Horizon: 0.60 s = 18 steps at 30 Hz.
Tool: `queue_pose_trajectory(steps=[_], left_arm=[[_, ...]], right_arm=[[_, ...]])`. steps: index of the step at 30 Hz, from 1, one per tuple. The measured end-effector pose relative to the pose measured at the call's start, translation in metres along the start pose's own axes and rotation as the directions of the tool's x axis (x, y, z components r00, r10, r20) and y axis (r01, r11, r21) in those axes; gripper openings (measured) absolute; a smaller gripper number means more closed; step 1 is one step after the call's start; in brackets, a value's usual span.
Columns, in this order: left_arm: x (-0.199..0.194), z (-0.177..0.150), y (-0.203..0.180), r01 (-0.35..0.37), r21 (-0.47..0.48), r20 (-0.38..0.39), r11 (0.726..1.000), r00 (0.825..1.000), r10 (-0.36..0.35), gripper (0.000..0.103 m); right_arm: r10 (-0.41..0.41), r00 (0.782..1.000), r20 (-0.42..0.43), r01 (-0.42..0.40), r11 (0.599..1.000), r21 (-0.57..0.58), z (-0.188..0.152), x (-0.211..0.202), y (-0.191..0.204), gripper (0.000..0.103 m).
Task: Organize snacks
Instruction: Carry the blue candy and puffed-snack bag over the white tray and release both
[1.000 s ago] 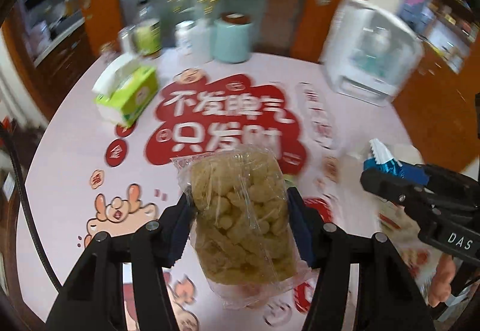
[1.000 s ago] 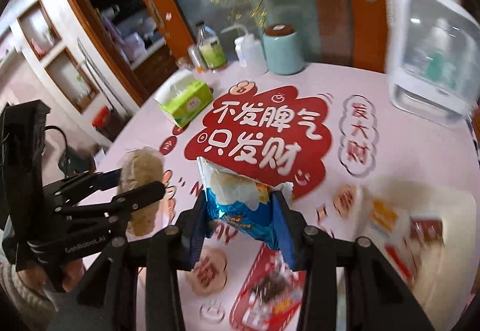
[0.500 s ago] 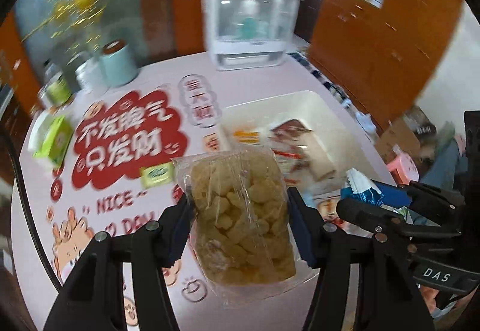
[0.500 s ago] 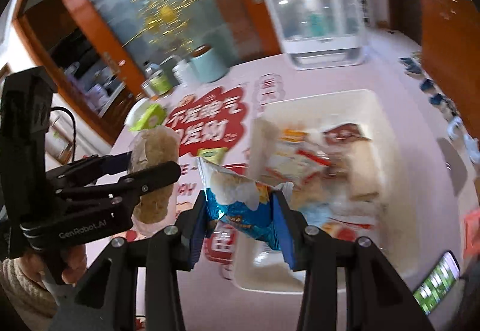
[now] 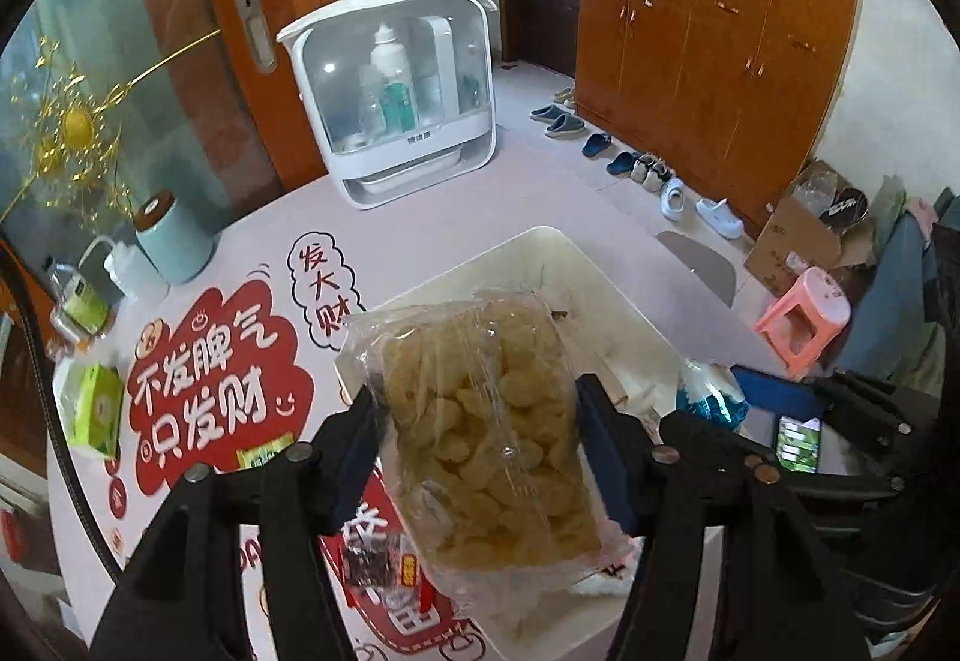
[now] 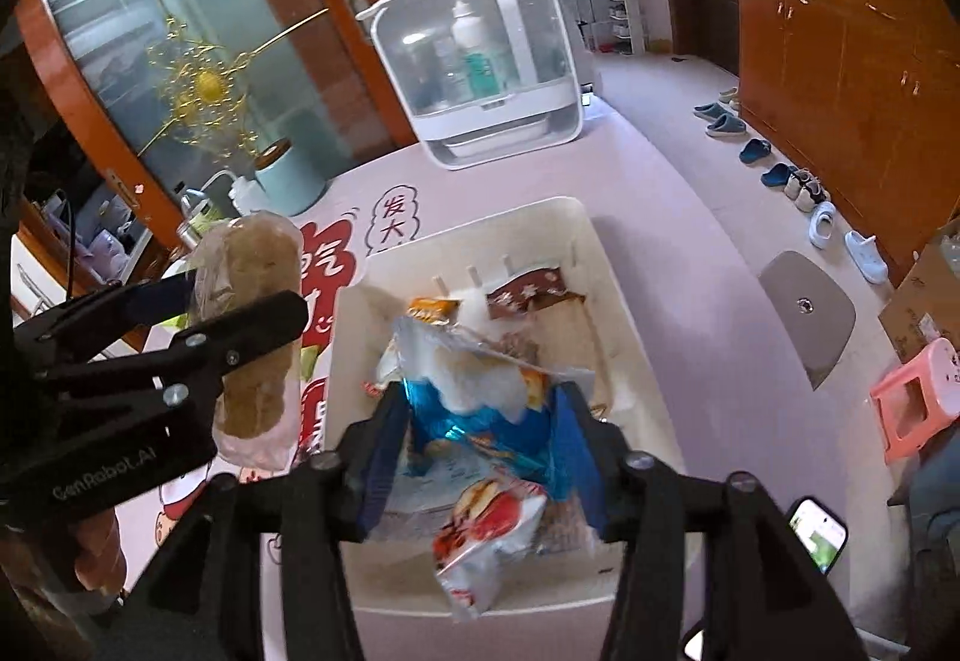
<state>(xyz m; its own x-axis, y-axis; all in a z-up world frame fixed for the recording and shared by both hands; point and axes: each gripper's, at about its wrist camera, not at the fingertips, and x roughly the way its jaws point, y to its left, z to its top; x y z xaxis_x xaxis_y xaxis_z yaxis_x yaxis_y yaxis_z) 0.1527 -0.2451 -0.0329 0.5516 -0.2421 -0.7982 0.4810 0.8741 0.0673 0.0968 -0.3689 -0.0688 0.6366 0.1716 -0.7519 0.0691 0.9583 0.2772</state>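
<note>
Clear plastic wraps the bag of yellow puffs (image 5: 492,433) standing upright between the left tongs (image 5: 480,457), over the near left edge of the white bin (image 6: 606,265) on the pink table (image 6: 690,217); those jaws have just been widening, and whether the pads still press I cannot tell; the right tongs (image 6: 480,445) have likewise been spreading, the blue snack packet (image 6: 480,421) between them above the bin's packets.
</note>
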Motion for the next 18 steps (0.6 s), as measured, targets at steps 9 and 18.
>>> queue_pose_trajectory(steps=[9, 18], left_arm=[[0.027, 0.010, 0.013, -0.048, -0.030, -0.031, 0.998, 0.998, 0.047, 0.100], [0.018, 0.002, 0.039, -0.098, -0.120, -0.029, 0.988, 0.995, 0.095, 0.100]], right_arm=[[-0.046, 0.999, -0.027, 0.046, 0.999, -0.009, 0.011, 0.027, -0.019, 0.069], [-0.022, 0.999, -0.034, 0.022, 0.999, -0.025, 0.014, 0.023, -0.018, 0.069]])
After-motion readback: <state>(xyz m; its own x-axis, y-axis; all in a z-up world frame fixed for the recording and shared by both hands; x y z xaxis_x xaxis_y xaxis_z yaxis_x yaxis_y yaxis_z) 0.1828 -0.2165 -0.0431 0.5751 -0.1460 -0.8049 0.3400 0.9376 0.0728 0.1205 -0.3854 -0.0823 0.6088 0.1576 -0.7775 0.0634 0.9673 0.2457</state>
